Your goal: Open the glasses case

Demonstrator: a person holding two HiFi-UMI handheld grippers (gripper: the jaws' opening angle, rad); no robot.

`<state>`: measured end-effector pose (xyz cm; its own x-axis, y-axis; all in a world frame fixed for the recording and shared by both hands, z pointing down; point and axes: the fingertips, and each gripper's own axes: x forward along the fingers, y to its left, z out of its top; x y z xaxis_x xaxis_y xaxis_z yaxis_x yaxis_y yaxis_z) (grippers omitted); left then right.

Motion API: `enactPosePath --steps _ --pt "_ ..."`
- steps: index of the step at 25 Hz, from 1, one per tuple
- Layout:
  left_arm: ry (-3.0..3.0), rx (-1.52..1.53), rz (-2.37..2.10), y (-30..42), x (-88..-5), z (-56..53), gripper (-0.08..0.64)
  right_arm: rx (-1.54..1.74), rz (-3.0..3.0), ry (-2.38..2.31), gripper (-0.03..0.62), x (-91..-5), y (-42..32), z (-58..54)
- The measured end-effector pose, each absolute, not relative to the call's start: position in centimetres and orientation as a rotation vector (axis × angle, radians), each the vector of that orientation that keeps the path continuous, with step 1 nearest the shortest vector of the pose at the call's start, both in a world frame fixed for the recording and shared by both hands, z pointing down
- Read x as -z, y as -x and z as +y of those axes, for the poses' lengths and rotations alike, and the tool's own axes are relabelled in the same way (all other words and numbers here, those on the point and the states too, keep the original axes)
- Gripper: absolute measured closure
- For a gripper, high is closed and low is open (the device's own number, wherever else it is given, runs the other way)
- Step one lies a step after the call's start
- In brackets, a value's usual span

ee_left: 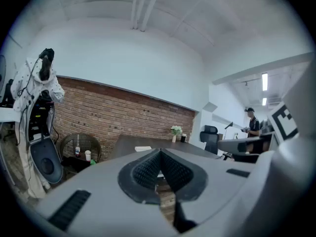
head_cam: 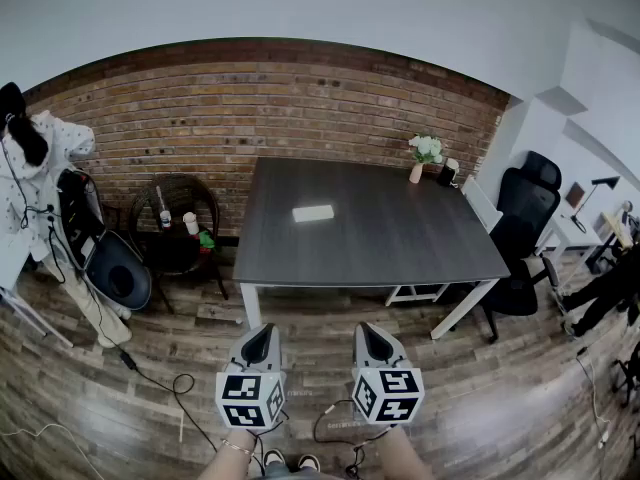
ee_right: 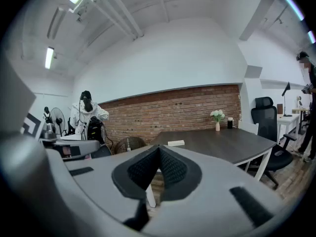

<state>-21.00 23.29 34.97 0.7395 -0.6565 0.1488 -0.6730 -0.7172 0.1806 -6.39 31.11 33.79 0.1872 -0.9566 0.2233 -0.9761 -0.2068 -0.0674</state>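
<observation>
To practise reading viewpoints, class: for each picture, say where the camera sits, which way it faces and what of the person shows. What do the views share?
Head view: on the person's head, facing forward and steeply down at the table; shows left gripper, right gripper, forearms.
Left gripper view: on the left gripper, facing along its shut jaws toward table and brick wall.
Right gripper view: on the right gripper, facing along its shut jaws toward the table.
Shared: all show glasses case and flower vase on the table.
</observation>
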Motion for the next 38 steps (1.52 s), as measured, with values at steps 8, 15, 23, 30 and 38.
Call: enactPosePath --steps 8,15,23,30,38 --pt "-2.713 -0.12 -1.067 22.7 -35.0 24.1 0.565 -0.335 -1.93 -2.348 0.592 -33.7 7.9 32.1" --pt "-2.718 -0.113 -1.072 23.5 -34.9 24.5 0.565 -0.373 -1.959 -2.346 0.589 -34.3 9.0 32.5" --pt "-2.71 -0.098 -1.074 24.0 -35.1 24.4 0.565 -0.371 -1.948 -2.353 0.541 -34.6 9.5 32.8" --pt "-2.703 -0.092 -1.081 24.7 -35.5 23.5 0.565 -0.376 -1.92 -2.375 0.485 -35.0 9.4 32.5" --pt "-2.708 -0.085 -1.067 25.7 -35.5 21.4 0.565 -0.384 -1.874 -2.407 0.485 -35.2 9.7 31.3"
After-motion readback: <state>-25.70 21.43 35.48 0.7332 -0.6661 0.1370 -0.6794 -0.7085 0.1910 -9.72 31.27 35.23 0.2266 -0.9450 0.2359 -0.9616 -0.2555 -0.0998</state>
